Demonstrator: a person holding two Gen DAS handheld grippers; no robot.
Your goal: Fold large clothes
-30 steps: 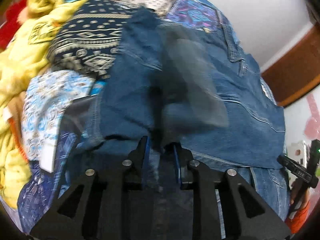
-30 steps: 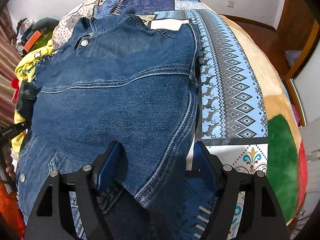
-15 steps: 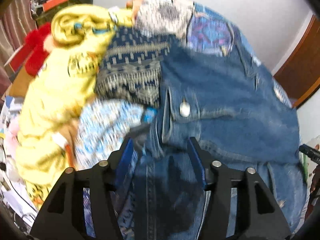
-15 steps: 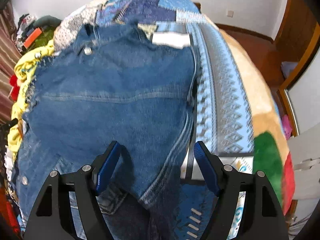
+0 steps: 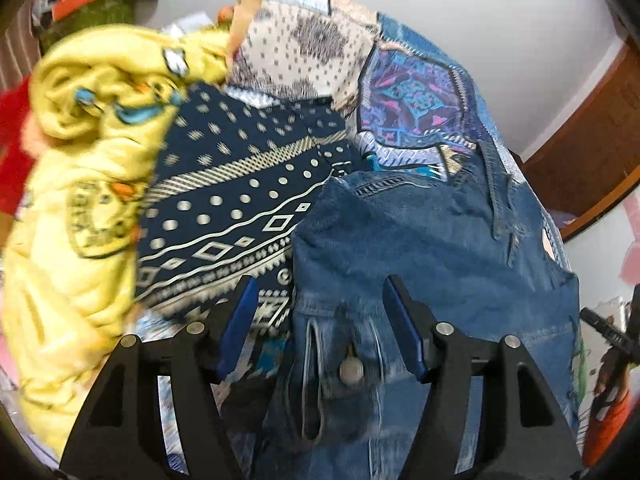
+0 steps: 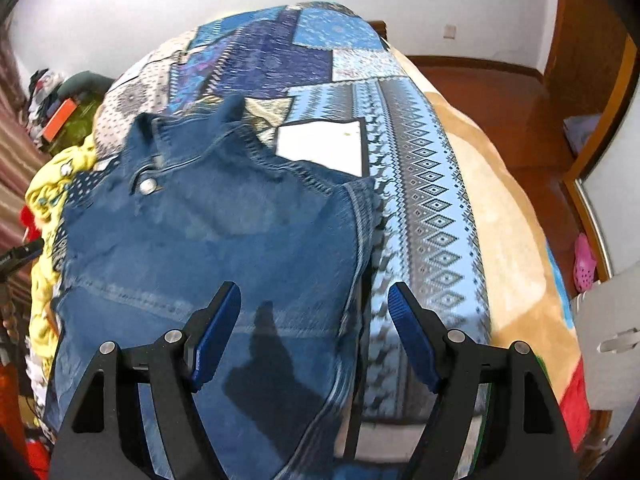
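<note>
A heap of yellow clothing [image 5: 80, 216] lies at the left of the bed, beside a navy patterned fabric [image 5: 224, 200]. The left gripper [image 5: 320, 328] hovers over the buttoned edge of the denim jacket [image 5: 420, 240], its jaws opening, pads clear of the cloth. The jacket lies spread flat on the patchwork bedspread [image 6: 424, 200]. At right, the right gripper [image 6: 316, 332] hangs above the jacket's side seam, jaws spread and empty.

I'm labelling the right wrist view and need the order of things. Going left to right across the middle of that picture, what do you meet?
Yellow garment → denim jacket → blue patterned bedspread → tan blanket → wooden floor.
</note>
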